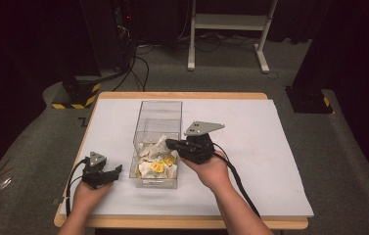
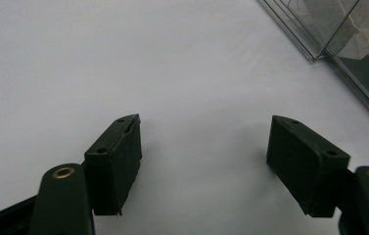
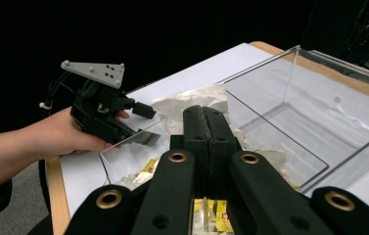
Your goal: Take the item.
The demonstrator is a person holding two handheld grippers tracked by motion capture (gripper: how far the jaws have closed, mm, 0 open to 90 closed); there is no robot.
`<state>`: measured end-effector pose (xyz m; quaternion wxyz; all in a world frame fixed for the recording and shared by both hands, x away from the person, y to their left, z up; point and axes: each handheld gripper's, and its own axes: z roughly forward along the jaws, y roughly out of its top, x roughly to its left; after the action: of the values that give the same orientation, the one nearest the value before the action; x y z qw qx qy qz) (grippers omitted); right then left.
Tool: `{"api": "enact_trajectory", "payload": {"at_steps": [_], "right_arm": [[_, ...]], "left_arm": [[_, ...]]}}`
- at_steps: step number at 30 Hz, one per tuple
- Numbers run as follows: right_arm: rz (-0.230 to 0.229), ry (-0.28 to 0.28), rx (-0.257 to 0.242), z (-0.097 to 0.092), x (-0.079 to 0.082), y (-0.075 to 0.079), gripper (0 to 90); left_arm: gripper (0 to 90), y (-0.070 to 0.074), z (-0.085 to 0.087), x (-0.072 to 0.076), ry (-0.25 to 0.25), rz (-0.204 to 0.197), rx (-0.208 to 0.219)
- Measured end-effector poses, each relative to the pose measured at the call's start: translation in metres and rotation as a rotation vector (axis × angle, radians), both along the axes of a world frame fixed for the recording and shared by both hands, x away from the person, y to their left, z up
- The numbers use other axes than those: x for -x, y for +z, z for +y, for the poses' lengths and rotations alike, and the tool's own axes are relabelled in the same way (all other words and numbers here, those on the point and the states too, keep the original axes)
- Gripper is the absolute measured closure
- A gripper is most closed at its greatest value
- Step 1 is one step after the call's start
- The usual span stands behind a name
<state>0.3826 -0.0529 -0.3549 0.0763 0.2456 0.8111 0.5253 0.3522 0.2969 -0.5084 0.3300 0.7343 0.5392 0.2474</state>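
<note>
Nearest the person, the left hand-held gripper [image 1: 117, 171] rests low on the white-covered bench [image 1: 270, 147], left of the clear plastic box [image 1: 158, 113], jaws spread with only bare surface between them. Right hand-held gripper [image 1: 168, 143] is held over the box's near compartment, jaws pressed together; a crumpled white packet [image 3: 192, 103] shows right at their tips, but whether it is pinched cannot be told. Near compartment holds a heap of white and yellow sachets [image 1: 156, 164]. A divider sets off the box's far compartment. Beyond the bench, a white frame [image 1: 228, 29] stands on grey carpet.
</note>
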Motion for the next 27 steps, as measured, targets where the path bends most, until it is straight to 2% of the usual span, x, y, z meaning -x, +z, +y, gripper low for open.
{"api": "enact_trajectory", "payload": {"at_steps": [15,27], "right_arm": [[-0.018,-0.047,-0.009,-0.018,-0.002,0.009,90.0],[-0.025,-0.098,-0.007,-0.034,-0.007,0.01,90.0]], "left_arm": [[29.1,0.0,0.0,0.0,0.0,0.0,0.0],[29.1,0.0,0.0,0.0,-0.001,-0.001,-0.002]]}}
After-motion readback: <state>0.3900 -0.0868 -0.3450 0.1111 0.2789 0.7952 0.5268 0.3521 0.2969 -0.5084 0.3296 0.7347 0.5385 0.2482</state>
